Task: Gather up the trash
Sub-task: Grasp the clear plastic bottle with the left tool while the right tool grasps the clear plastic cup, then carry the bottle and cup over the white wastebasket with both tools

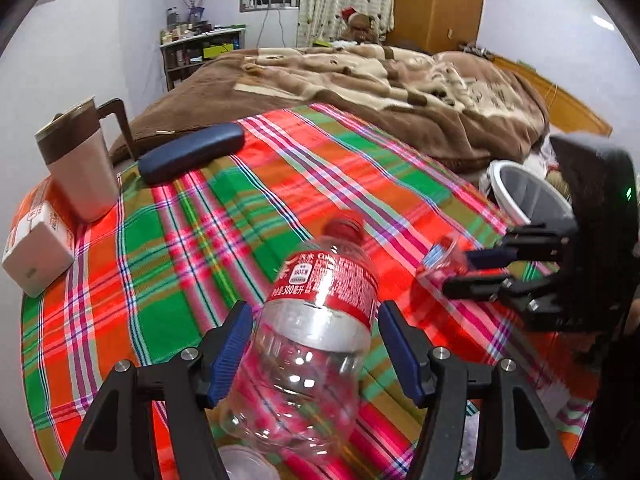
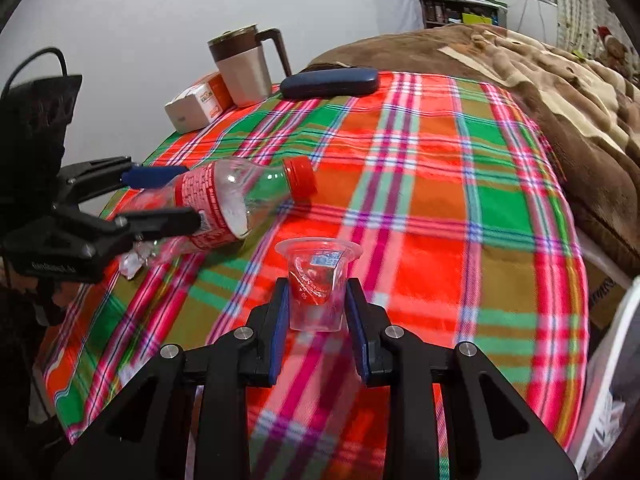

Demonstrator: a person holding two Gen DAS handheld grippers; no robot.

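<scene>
I see the empty plastic bottle [image 1: 316, 316] lying on its side on the plaid-covered surface [image 1: 168, 240], its long axis running away from my left hand-held gripper [image 1: 316, 356], red cap [image 2: 300, 176] pointing toward the bed [image 1: 360, 80]. That gripper's jaws stand wide on either side of the bottle's base, pads clear of it. My right hand-held gripper [image 2: 318, 320] is clamped on a small clear plastic cup [image 2: 318, 280], held upright, rim up, just above the cloth. A mug [image 2: 244, 68] stands well beyond.
</scene>
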